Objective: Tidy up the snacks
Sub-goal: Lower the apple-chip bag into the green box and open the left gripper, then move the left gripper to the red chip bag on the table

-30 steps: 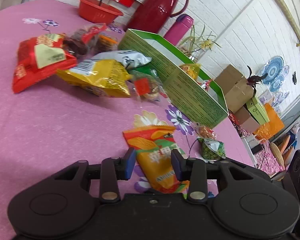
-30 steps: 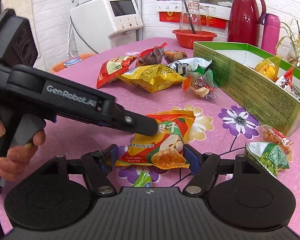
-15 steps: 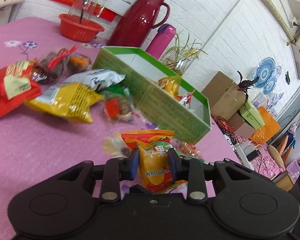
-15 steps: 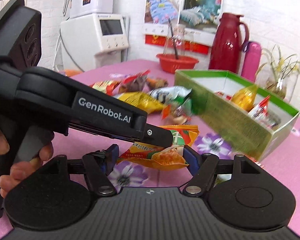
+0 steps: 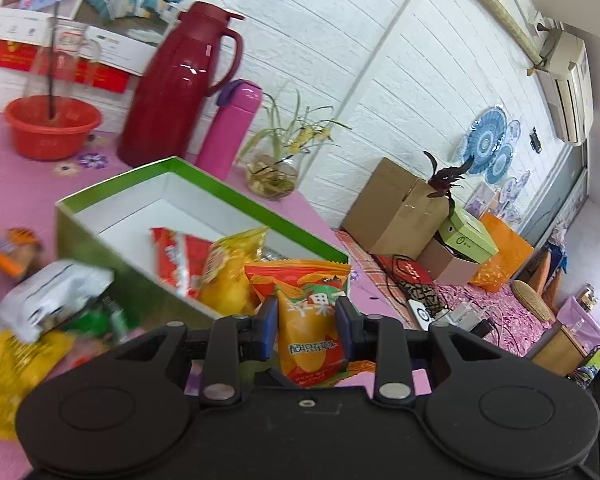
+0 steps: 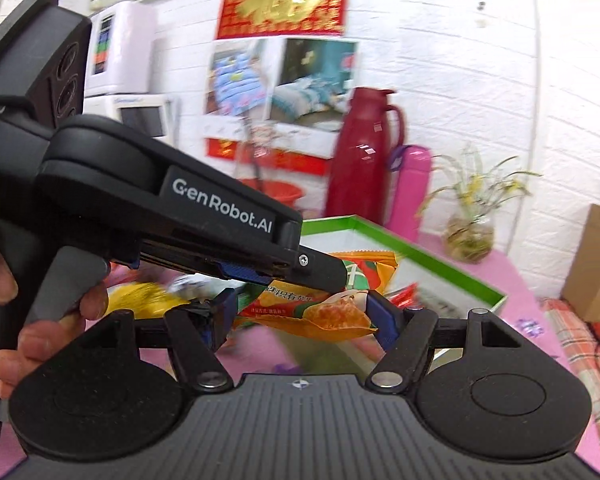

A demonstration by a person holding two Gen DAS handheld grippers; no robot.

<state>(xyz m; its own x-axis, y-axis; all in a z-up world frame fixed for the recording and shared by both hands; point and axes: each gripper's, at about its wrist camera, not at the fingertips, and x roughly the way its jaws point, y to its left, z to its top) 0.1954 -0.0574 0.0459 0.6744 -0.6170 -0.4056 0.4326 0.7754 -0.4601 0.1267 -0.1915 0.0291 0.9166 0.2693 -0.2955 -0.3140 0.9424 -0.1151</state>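
Left wrist view: left tool pinches the orange chip packet by its sides, lifted for the green box at 11 o'clock; right tool hangs spread, empty.

green box far half free, packets near

Your left gripper holds the chip packet above the near end of the box on the desk. Two packets lie inside it. Behind the box stand a thermos, a bottle and, further left, a basin.
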